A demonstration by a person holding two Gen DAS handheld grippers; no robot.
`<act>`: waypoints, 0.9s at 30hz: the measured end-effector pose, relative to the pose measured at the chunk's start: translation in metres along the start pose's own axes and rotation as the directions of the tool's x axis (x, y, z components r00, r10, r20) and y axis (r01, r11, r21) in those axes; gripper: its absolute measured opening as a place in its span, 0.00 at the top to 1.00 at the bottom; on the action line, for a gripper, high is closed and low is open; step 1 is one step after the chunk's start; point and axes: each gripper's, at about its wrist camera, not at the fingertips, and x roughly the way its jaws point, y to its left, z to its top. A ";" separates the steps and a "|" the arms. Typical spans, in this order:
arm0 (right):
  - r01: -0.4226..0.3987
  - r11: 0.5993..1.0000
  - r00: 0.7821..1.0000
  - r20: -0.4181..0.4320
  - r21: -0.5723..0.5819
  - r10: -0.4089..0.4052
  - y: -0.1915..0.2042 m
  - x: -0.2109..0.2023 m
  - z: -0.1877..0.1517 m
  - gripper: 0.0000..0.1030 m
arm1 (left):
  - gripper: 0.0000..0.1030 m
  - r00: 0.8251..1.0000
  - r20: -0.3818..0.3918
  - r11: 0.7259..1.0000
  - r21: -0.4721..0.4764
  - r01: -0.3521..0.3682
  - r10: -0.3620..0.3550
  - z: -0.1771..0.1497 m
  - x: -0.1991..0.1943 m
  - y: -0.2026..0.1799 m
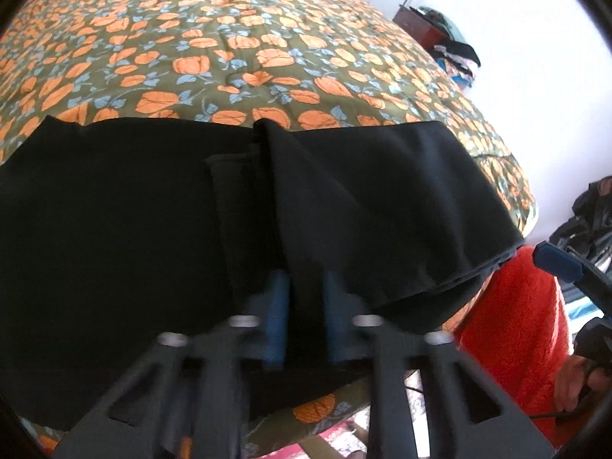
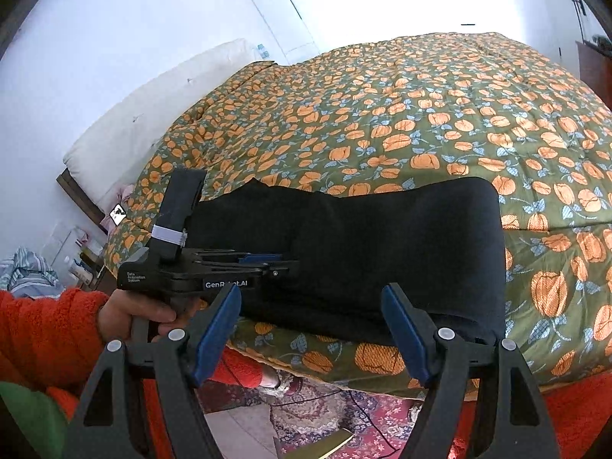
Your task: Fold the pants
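Clamping the near edge of the black folded fabric pants [image 1: 160, 206], your left gripper [image 1: 302, 306] is the nearer; your right gripper [image 2: 313, 329] hovers just short, jaws apart. Pants' long axis runs crosswise along the pumpkin-print quilted bed [image 2: 440, 107].

Left gripper [image 1: 304, 287] fingertips are buried in the black pants [image 1: 114, 229] fold. The pants' left portion is cut off by the frame edge. Shelf clutter [image 1: 457, 55] is too blurred to identify.
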 end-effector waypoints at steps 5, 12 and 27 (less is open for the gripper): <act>0.008 1.000 1.000 0.015 -0.001 -0.008 0.001 -0.003 0.000 0.27 | 0.93 0.998 0.057 1.000 -0.008 -0.001 0.002 -0.006 -0.032 -0.001; 0.004 0.999 1.000 0.022 0.036 -0.005 -0.007 -0.001 0.000 0.27 | 0.93 0.999 0.004 0.996 -0.078 -0.033 0.034 -0.019 -0.019 0.029; -0.008 0.998 1.000 0.001 0.056 0.008 -0.011 0.007 0.000 0.27 | 0.32 1.000 -0.015 0.988 -0.152 0.021 -0.024 0.002 -0.002 0.038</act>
